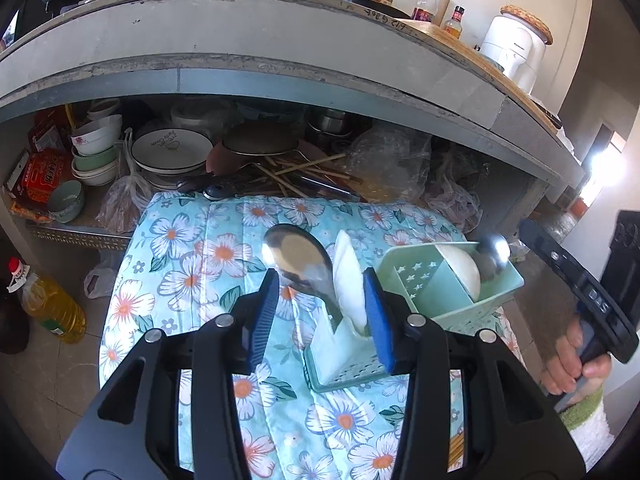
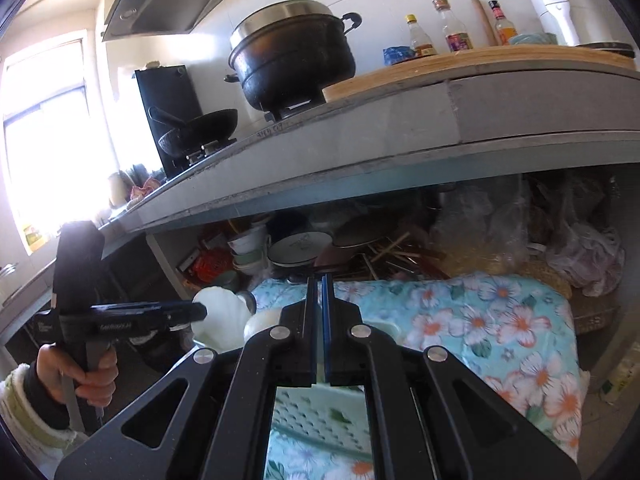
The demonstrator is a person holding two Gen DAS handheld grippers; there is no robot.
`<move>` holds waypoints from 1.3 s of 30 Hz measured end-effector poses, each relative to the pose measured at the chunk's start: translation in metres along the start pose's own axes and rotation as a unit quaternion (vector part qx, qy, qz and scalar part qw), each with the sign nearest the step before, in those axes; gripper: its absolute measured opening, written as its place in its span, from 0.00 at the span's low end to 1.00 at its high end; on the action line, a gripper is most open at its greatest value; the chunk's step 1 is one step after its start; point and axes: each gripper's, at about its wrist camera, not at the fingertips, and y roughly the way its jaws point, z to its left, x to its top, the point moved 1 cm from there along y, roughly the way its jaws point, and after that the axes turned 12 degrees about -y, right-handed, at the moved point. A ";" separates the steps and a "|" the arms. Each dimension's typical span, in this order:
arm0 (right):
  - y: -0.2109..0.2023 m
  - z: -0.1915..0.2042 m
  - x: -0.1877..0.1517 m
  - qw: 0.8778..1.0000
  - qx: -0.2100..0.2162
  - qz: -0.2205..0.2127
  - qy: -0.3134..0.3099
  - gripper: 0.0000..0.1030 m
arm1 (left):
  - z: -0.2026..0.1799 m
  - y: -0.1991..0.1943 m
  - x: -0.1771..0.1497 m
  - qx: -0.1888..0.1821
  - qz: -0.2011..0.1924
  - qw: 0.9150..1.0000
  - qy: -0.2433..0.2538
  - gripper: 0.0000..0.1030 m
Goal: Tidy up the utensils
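Note:
A mint green plastic organizer basket (image 1: pixel 424 280) stands on a floral cloth (image 1: pixel 208 264). A metal spoon (image 1: pixel 296 260) and a white shell-shaped ladle (image 1: pixel 348 280) stand upright in its near compartment. A white ladle (image 1: pixel 460 268) and a shiny spoon (image 1: pixel 494 254) lie in the far compartment. My left gripper (image 1: pixel 320 316) is open, with its blue pads either side of the upright spoon and white ladle. My right gripper (image 2: pixel 319 320) is shut and empty above the basket (image 2: pixel 316 412). The left gripper and white ladle (image 2: pixel 218 320) show at the left of the right wrist view.
A concrete counter (image 1: pixel 240 56) overhangs a shelf crammed with bowls (image 1: pixel 96 148), plates (image 1: pixel 172 148), loose chopsticks (image 1: pixel 296 172) and plastic bags. An oil bottle (image 1: pixel 52 304) stands on the floor at left. A black pot (image 2: pixel 292 52) and bottles sit on the counter.

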 end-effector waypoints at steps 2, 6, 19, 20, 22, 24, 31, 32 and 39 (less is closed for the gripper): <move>-0.012 0.001 -0.004 1.000 -0.007 -0.001 0.001 0.03 | 0.001 -0.001 0.000 -0.003 -0.001 1.000 -0.006 0.39; -0.030 0.003 -0.003 1.000 -0.017 0.000 -0.002 0.06 | 0.001 -0.006 0.000 -0.004 -0.010 1.000 -0.011 0.40; 0.052 0.071 0.020 0.972 -0.050 0.150 -0.176 0.59 | -0.003 0.015 0.000 0.026 0.001 1.000 -0.012 0.41; 0.058 0.075 0.019 0.967 -0.063 0.158 -0.190 0.59 | -0.003 0.018 -0.001 0.027 0.006 1.000 -0.011 0.41; 0.069 0.075 0.017 0.959 -0.092 0.174 -0.206 0.59 | -0.003 0.023 -0.005 0.029 0.015 0.999 -0.005 0.41; 0.072 0.070 0.017 0.958 -0.105 0.177 -0.199 0.59 | -0.001 0.026 -0.007 0.027 0.016 1.000 -0.003 0.42; 0.045 0.041 0.019 0.964 -0.169 0.148 -0.141 0.23 | 0.001 0.026 -0.008 0.019 0.021 1.000 0.002 0.42; 0.041 0.034 0.017 0.965 -0.177 0.145 -0.128 0.17 | 0.002 0.026 -0.009 0.018 0.021 1.000 0.002 0.42; 0.022 0.014 0.007 0.971 -0.176 0.133 -0.090 0.03 | -0.002 0.027 -0.011 0.025 0.022 0.999 0.011 0.42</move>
